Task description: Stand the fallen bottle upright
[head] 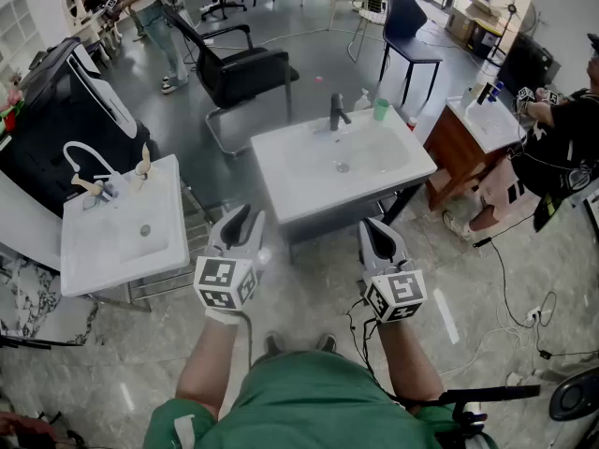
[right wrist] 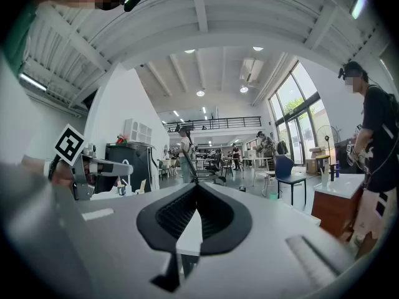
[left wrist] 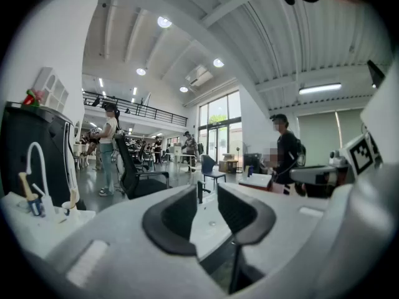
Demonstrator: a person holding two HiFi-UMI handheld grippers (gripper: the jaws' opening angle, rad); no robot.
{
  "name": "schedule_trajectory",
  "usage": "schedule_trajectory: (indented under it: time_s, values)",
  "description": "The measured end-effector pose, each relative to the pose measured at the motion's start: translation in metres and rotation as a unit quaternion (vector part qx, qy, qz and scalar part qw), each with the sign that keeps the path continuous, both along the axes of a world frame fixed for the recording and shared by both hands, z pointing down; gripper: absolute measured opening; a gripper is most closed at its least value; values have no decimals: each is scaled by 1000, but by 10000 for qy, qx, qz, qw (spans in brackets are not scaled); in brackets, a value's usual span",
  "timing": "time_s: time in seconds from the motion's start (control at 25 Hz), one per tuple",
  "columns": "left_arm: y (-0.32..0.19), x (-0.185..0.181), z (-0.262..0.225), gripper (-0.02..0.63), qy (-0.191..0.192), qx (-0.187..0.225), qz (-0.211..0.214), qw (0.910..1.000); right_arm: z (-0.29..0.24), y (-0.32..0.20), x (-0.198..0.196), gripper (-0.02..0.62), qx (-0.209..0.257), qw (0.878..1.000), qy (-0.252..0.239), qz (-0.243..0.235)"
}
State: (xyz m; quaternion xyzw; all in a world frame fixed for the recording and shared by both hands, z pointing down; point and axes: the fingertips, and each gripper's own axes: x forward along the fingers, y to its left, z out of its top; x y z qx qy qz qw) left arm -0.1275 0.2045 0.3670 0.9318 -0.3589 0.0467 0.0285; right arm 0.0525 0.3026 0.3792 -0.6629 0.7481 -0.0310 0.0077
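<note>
We hold our left gripper (head: 245, 221) and right gripper (head: 377, 227) side by side, near us and just before the middle sink (head: 281, 171). A tap (head: 336, 112) stands on its far rim, with a cup (head: 381, 109) just to the right. A second sink (head: 168, 241) lies to our left and a cabinet (head: 449, 152) to our right. An office chair (head: 239, 71) stands behind the middle sink, and another chair (head: 409, 28) stands far off to the right.

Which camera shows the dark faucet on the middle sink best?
The head view: the faucet stands unobstructed at the back of the sink. The left gripper view shows it small, between the open jaws of that hand-held gripper. The right gripper view doesn't clearly show it.
</note>
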Motion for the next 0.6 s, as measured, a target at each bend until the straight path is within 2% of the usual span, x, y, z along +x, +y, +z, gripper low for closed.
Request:
schedule_trajectory:
  time_s: [0.6]
  values:
    - [31, 28, -7, 113, -73, 136, -254, 9996, -11, 23, 36, 5, 207, 9996, 142, -121]
